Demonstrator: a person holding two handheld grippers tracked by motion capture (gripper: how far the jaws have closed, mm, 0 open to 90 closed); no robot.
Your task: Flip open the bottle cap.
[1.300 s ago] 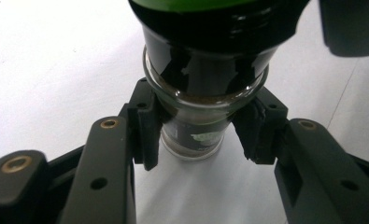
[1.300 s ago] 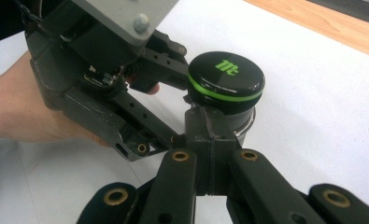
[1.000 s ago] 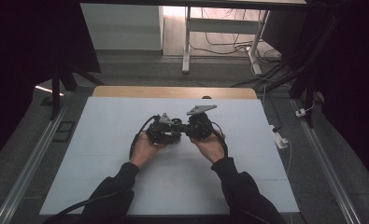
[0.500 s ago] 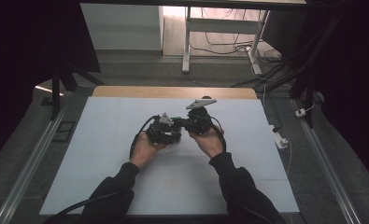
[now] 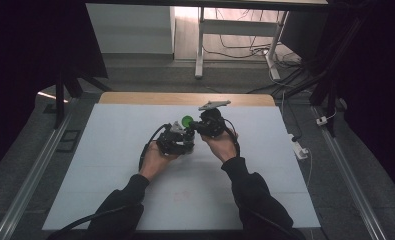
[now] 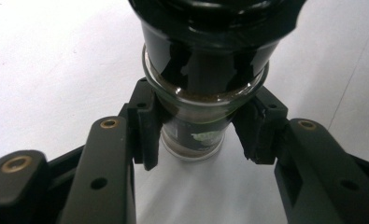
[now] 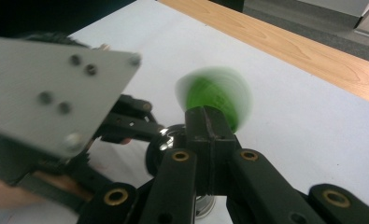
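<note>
White table; left hand-held gripper clamps glass jar.

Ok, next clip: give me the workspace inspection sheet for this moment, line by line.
Surface: white table top with a wooden strip at the far edge; bare.
Job's things: small glass jar with dark contents; green lid, blurred.
Clutter: nothing seen.
Grippers: left gripper clamps the jar; right gripper is shut on the green lid.
Cables: one trails from the left gripper; more on the floor behind.
Surroundings: dark curtains, floor rails, a white desk frame beyond.
</note>
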